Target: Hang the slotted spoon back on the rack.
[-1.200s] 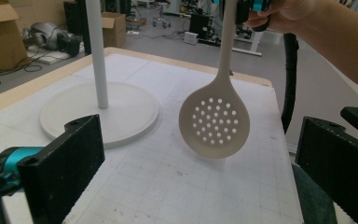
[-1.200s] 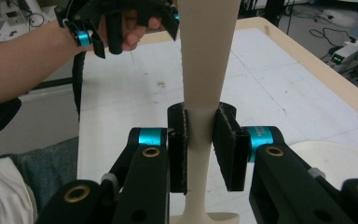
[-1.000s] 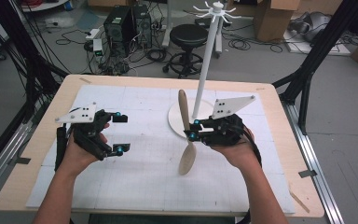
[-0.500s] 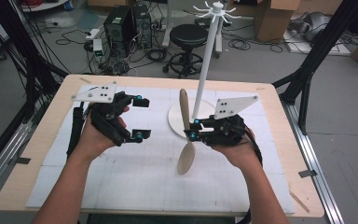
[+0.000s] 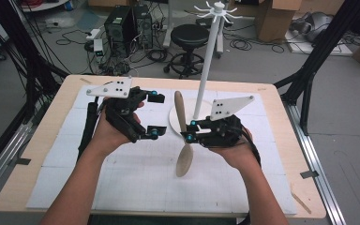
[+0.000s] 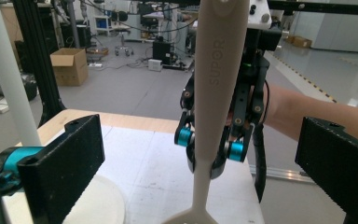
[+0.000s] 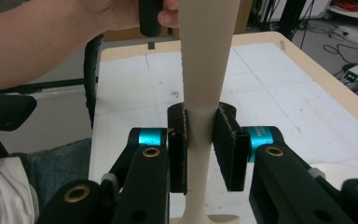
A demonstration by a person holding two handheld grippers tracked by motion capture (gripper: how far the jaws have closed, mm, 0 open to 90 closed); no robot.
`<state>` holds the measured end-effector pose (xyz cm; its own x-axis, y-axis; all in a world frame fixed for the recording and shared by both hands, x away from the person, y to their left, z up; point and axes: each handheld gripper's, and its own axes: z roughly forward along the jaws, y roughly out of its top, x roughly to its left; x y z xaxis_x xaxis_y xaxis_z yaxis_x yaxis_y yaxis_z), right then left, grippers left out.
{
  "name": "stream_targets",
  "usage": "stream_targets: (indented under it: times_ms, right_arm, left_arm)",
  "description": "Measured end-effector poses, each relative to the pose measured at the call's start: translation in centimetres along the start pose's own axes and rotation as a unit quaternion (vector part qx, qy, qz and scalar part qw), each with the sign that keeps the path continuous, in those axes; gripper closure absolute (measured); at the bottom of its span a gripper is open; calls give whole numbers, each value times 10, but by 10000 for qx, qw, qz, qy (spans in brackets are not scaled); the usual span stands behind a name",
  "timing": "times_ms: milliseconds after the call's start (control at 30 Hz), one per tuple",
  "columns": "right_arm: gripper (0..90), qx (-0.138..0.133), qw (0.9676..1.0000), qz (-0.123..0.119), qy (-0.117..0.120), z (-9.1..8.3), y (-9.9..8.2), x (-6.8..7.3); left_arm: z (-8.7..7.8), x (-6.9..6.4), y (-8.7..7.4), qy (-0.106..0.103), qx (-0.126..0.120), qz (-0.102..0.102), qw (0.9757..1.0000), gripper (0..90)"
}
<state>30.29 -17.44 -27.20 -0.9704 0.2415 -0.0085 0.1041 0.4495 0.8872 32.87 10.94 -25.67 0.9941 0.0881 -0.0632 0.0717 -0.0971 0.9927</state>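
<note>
The spoon (image 7: 204,70) runs off at twelve and six o'clock; its neck hides between the right gripper (image 7: 204,144) pads.

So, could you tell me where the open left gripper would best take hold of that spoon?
Probably the wide upper handle of the spoon. It stands bare above the right gripper, which clamps the narrow neck. The left gripper, jaws open, could come in level from its side and close across the handle's flat faces.

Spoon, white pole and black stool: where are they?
spoon (image 5: 184,161), high view, on its bowl.
white pole (image 5: 207,65), high view, on the middle of its shaft.
black stool (image 5: 191,33), high view, on its round seat.
</note>
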Motion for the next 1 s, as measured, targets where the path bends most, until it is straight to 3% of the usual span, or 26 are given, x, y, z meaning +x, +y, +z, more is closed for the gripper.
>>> stream_targets:
  times_ms: [333,533,733,1000]
  right_arm:
    - [760,12,10000,-24,57,8,6,2]
    - [760,-16,9999,-101,110,13,11,4]
    - [760,11,9999,-98,118,12,11,4]
    - [760,0,9998,-113,142,13,12,5]
  left_arm:
    - [7,1,3,-58,-9,18,10000,105]
    - [8,1,3,-166,71,60,9998,259]
    - [7,2,3,-323,-35,61,9995,326]
    - [9,1,3,-345,30,132,9993,427]
